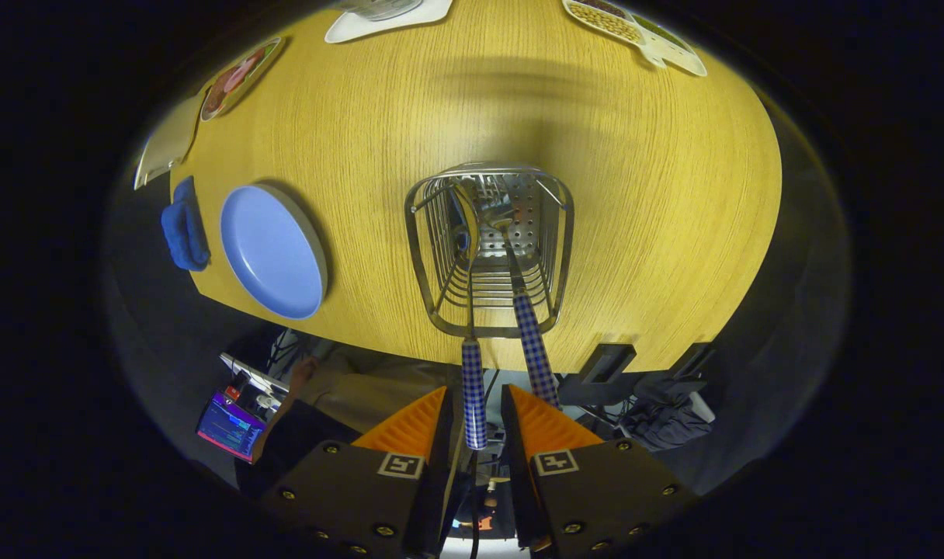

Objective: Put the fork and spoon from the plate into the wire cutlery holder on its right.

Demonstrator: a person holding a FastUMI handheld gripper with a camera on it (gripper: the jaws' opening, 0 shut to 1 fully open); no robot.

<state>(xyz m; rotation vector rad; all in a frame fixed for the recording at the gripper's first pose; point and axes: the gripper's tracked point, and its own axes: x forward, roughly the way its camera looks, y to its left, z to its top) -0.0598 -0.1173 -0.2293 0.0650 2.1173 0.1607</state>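
Recording booth — wooden table [658, 202], dark surround, lit screen [230, 427]

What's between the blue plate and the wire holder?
Nothing: bare wooden tabletop separates the blue plate from the wire cutlery holder, seen in the gripper view.

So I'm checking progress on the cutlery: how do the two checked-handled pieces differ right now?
The left utensil has its handle between the fingers of the claw; the right utensil stands free, beside the right finger. The left one hangs nearly straight; the right one leans. Which is fork or spoon is unclear. Both have blue checked handles and heads down inside the wire holder. The blue plate holds no cutlery.
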